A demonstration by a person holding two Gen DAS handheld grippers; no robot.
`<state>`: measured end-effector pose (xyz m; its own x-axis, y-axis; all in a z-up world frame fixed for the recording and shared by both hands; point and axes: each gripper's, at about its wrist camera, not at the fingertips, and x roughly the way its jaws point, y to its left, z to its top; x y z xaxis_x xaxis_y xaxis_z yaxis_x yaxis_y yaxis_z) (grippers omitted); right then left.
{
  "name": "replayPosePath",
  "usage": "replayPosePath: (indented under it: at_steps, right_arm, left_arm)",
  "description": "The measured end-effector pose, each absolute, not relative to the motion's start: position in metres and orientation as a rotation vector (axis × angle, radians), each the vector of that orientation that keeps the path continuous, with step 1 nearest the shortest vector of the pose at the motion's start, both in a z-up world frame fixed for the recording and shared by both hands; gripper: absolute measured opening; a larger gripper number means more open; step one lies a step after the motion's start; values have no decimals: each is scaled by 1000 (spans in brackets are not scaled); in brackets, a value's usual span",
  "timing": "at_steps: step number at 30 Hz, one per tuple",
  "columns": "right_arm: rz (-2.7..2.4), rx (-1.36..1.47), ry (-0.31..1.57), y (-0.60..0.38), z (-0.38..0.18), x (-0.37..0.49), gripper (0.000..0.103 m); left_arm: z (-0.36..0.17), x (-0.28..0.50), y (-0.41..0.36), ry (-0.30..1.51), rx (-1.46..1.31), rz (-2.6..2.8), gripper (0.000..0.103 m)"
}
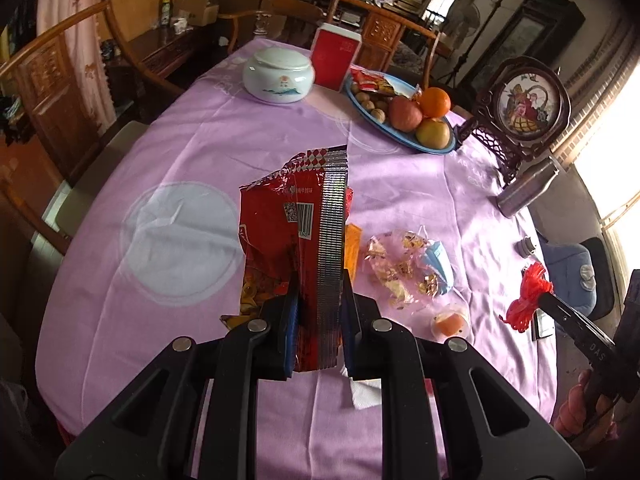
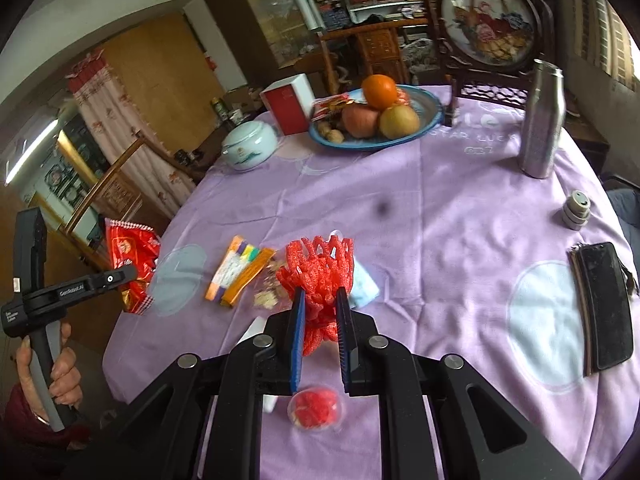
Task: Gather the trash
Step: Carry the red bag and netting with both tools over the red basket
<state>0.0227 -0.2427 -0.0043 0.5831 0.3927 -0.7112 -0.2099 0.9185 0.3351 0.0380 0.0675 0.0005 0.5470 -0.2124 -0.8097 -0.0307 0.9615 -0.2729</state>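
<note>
Okay, I'm holding trash in both grippers right now. My left gripper [image 1: 319,312] is clamping the red snack bag [image 1: 296,236] along its silver seam strip, bag standing up off the purple tablecloth [image 1: 192,152], top torn open. My right gripper [image 2: 320,320] is pinching the red foam fruit net [image 2: 320,272], bunched between the blue pads, lifted above the table near the front edge. Handling call: the bag is looking light, crinkly and slick, so the seam is the stiffest place to be gripping; the loose film would slide or buckle. The net is looking soft and springy, squashing easily, nothing to break, any bunch works. Trash I'm seeing left on the cloth: orange-and-purple wrapper [image 2: 236,276], clear plastic bag with crumbs [image 1: 400,272], blue face mask [image 1: 440,264] touching it, small clear cup [image 2: 316,408] with red stuff inside just below my right fingers, white tissue [image 1: 364,392] near the edge. The cup is likely thin and crushable, so I'm thinking a grip at the rim, gently. Not trash, leaving alone: fruit plate [image 2: 432,114], steel bottle [image 2: 540,120], phone [image 2: 604,304], white jar [image 1: 278,74]. No bin showing in either view, so I can't tell where to be dropping.
</note>
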Motion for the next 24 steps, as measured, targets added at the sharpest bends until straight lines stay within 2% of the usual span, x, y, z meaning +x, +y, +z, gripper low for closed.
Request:
replayPosePath:
  at_steps: [5,14,24]
  right_arm:
    - [477,176,903,-201,-5,24,15]
    - [772,43,943,-87,-3,22,15]
    - [1002,-121,965,31,3,-8,15]
  left_arm:
    - [1,0,101,979,-317,0,19]
    - [-5,-105,205,945,-486,345,19]
    - [-53,-234,308,970,-718,671,19]
